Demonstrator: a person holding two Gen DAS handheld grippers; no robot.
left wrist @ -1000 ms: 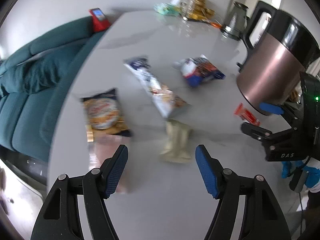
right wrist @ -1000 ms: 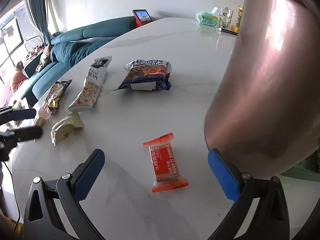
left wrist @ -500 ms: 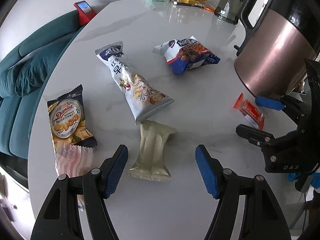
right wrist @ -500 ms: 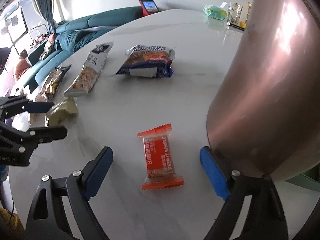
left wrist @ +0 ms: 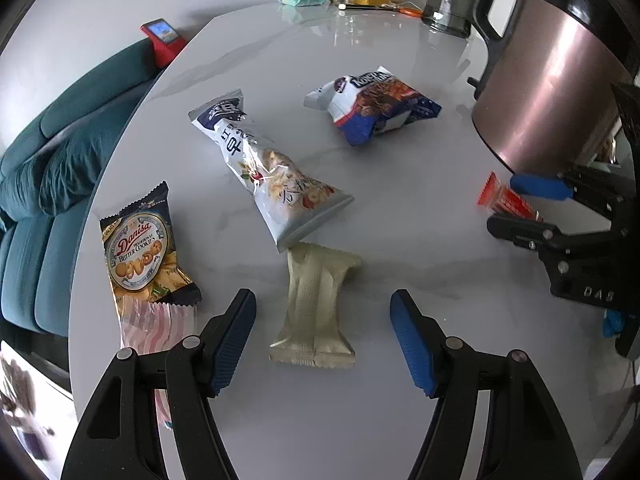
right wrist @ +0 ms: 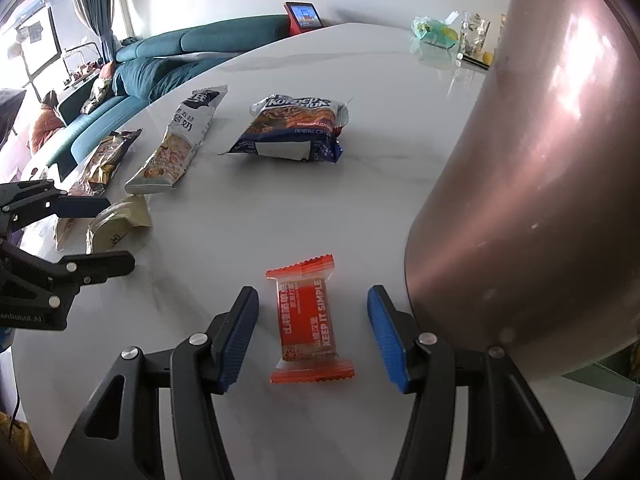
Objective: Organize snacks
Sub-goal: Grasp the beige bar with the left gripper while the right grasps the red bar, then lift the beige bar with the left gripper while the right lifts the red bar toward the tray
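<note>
beside the kettle (right wrist: 540, 160), the right gripper (right wrist: 312, 334) is closing around the red bar (right wrist: 307, 322), pads not yet touching; a second ago it gaped wide. the left gripper (left wrist: 323, 338) straddles the beige pack (left wrist: 316, 304), half open.

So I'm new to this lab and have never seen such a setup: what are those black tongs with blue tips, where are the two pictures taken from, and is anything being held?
No robot here: a person holds a two-finger tool in each hand, with a camera on each looking along its fingers. One picture is from the left tool, the other from the right tool. On the table lie snack packs beside a copper kettle. The beige pack lies between the left tool's open fingers. The right tool's jaws are closing around the orange bar, not yet touching it. Nothing is held.
</note>
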